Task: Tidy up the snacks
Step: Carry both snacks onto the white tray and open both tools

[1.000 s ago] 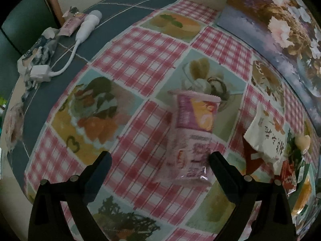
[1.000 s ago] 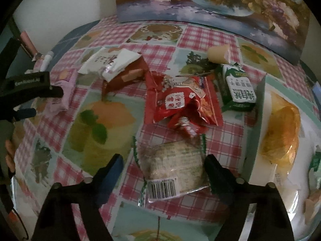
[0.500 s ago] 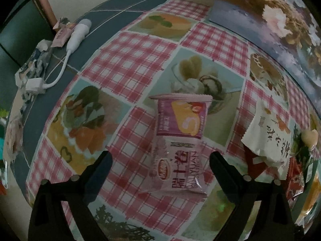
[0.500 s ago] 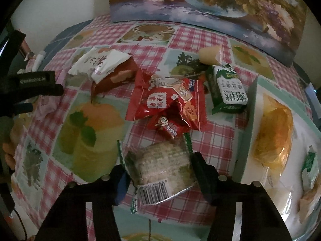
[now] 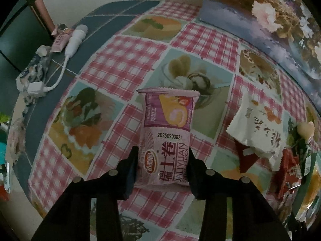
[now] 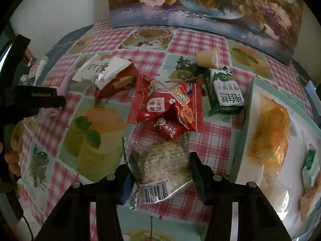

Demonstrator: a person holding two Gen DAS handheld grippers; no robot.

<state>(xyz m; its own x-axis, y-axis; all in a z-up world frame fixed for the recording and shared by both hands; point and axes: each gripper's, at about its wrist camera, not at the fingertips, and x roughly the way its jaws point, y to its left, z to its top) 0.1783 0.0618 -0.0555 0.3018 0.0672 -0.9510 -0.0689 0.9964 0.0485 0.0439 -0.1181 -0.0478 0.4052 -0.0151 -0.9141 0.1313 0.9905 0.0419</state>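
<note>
Low in the frame, the left tool (image 5: pixel 163 165) has just closed on a pink swiss-roll packet (image 5: pixel 167 138) on the checkered table (image 5: pixel 128 60), while the right tool (image 6: pixel 159 172) has just closed on a clear, crinkly rice-cracker pack (image 6: pixel 160 160).

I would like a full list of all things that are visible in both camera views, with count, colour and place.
swiss roll packet: 1, pink and purple, on the tablecloth, between the left tongs
rice cracker packet: 1, clear with green edge, between the right tongs
red snack packets: at least 2, red, table centre, overlapping
green packet: 1, green and white, beside the tray
white packets: 2, white, over a brown-red one, far left
small yellow cake: 1, pale yellow, near the painting
tray: 1, pale green rim, right, holding an orange-yellow bag and other packets
painting: 1, flowers, against the wall
white cable: 1, table's far left edge
tablecloth: 1, pink check with fruit pictures
left tongs: black, shut on the swiss roll packet
right tongs: black, shut on the rice cracker packet
</note>
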